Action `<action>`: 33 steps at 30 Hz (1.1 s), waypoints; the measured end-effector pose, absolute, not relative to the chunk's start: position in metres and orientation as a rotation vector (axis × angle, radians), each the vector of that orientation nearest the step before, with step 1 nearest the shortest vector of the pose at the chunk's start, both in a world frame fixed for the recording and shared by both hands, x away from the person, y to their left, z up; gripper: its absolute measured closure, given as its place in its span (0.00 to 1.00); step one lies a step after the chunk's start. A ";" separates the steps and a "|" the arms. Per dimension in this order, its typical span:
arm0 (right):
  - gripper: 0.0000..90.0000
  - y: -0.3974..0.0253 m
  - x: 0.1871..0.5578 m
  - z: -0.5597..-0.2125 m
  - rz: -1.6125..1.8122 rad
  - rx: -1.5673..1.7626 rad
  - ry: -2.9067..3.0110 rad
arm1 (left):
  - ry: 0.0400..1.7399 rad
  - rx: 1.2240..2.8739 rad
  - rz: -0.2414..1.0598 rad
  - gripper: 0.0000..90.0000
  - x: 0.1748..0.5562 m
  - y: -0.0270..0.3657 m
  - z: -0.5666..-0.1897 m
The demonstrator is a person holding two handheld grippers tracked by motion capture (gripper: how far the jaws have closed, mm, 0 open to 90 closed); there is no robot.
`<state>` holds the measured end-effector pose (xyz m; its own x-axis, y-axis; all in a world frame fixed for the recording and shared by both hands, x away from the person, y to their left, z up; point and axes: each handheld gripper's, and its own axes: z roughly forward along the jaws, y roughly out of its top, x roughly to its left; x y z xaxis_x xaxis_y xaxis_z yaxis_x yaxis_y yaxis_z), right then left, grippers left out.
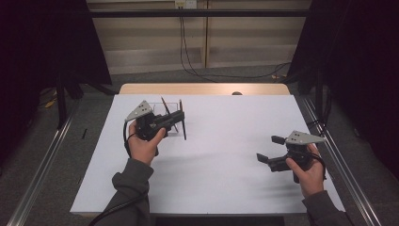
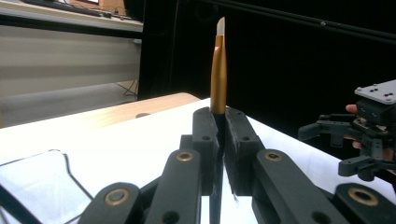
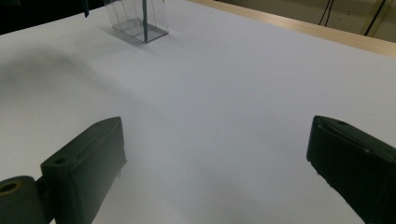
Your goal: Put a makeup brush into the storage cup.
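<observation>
A brush (image 2: 218, 70) is gripped upright by the left gripper (image 2: 217, 122); the right gripper (image 3: 215, 154) (jaws spread) is held above the table (image 3: 224, 88).

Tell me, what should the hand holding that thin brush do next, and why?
Probably lower the brush into the clear holder. The left gripper has its jaws shut on it, upright beside the holder, where another stick already leans. The right gripper waits open, apart.

A white sheet (image 1: 221, 155) is spread over the wooden counter (image 1: 202, 89); black cables (image 1: 188, 61) are seen behind, perhaps wall-plugged.
</observation>
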<state>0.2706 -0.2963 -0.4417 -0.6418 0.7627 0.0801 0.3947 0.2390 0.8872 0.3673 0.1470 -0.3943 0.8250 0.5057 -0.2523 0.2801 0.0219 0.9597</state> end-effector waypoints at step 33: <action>0.05 -0.296 0.271 -0.441 1.372 1.054 2.147 | 0.695 1.546 0.283 0.93 0.383 0.174 -0.378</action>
<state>0.2714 -0.2958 -0.4413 -0.6454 0.7602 0.0744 0.3868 0.2414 0.8900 0.3833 0.1740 -0.3775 0.7814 0.5803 -0.2295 0.2540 0.0401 0.9664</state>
